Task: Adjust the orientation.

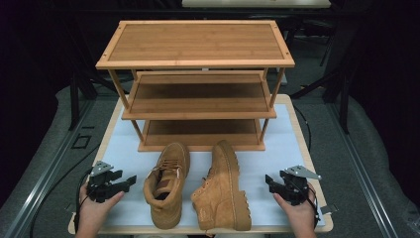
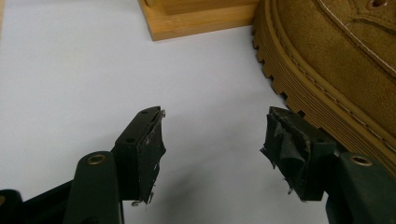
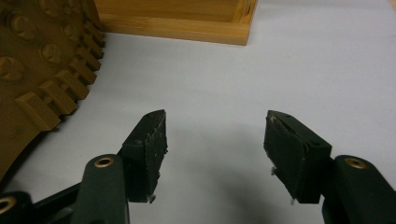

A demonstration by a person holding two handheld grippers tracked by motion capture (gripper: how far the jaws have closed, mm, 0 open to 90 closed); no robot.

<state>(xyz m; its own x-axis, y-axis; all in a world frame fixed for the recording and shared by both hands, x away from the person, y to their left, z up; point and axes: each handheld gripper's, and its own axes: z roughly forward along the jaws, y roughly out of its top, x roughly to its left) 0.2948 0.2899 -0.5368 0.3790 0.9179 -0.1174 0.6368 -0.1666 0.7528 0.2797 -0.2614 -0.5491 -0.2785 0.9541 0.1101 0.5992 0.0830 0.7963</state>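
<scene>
Two tan suede boots lie on the white table top in front of a wooden rack. The left boot point(image 1: 167, 183) stands upright, toe pointing away. The right boot point(image 1: 224, 191) lies on its side with its lugged sole point(image 3: 32, 70) turned right. My left gripper point(image 1: 130, 180) rests at the left of the boots, open and empty, with the left boot's sole edge point(image 2: 317, 98) just beside its right jaw. My right gripper point(image 1: 268, 179) sits right of the boots, open, nothing between its jaws. A hand holds each gripper near the table's front edge.
A three-tier bamboo shoe rack point(image 1: 195, 42) stands at the back of the table, its bottom tier point(image 1: 200, 134) just behind the boots. Its base corner point(image 2: 187, 21) shows ahead of the left gripper. The white table top point(image 1: 124, 148) has bare room at both sides.
</scene>
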